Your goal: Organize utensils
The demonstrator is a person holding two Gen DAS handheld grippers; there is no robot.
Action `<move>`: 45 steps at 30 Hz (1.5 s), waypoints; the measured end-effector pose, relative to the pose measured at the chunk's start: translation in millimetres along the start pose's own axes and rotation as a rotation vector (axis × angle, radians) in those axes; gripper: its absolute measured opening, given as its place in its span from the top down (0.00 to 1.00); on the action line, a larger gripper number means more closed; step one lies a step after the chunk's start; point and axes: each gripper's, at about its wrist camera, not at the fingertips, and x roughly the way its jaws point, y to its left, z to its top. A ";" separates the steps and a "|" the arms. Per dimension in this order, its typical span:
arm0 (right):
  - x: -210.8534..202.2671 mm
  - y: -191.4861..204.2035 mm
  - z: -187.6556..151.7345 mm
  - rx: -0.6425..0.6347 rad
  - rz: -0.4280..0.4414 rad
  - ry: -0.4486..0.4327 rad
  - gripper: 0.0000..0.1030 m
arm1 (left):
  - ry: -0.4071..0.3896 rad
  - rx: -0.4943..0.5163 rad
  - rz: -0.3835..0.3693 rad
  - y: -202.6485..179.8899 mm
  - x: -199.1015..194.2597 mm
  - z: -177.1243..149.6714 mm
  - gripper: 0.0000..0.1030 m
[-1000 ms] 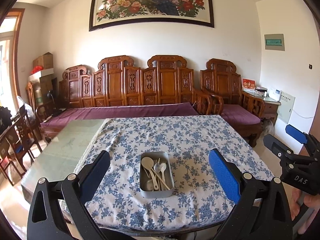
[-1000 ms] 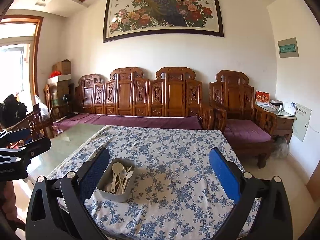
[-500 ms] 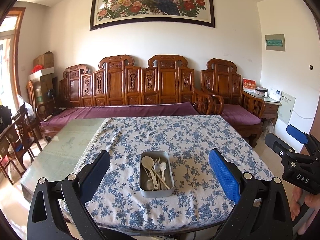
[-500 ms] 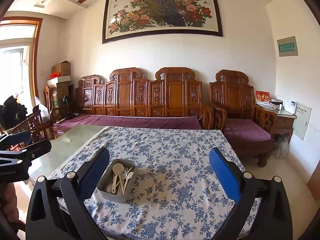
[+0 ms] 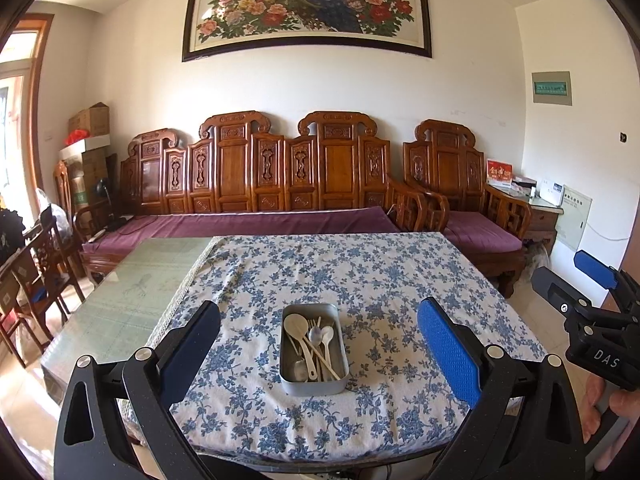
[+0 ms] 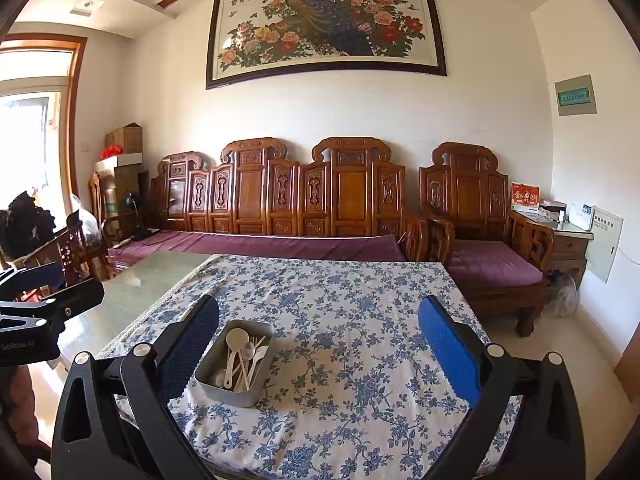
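While both hand-held grippers [image 5: 318, 340] [image 6: 318, 340] gape empty, the tin [image 5: 313, 385] hides its utensils' [image 5: 310, 338] lower ends.

The left gripper [image 5: 318, 346] fills the lower part of its own view, both blue-padded fingers [image 5: 446, 350] spread wide with nothing between them. The right gripper [image 6: 318, 346] stands likewise in its own view, jaws apart and empty. Each shows at the other's frame edge: the right at lower right with fingertips of a hand [image 5: 612, 408] below it, the left at lower left
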 end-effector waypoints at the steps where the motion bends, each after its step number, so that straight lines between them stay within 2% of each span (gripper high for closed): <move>1: -0.4 -0.1 -0.2 -0.001 0.000 0.000 0.03 | 0.000 0.001 0.001 -0.1 0.1 -0.4 0.08; 45: -0.1 1.7 0.2 0.020 0.001 0.004 0.03 | -0.002 -0.001 0.005 -1.4 -2.3 7.4 0.08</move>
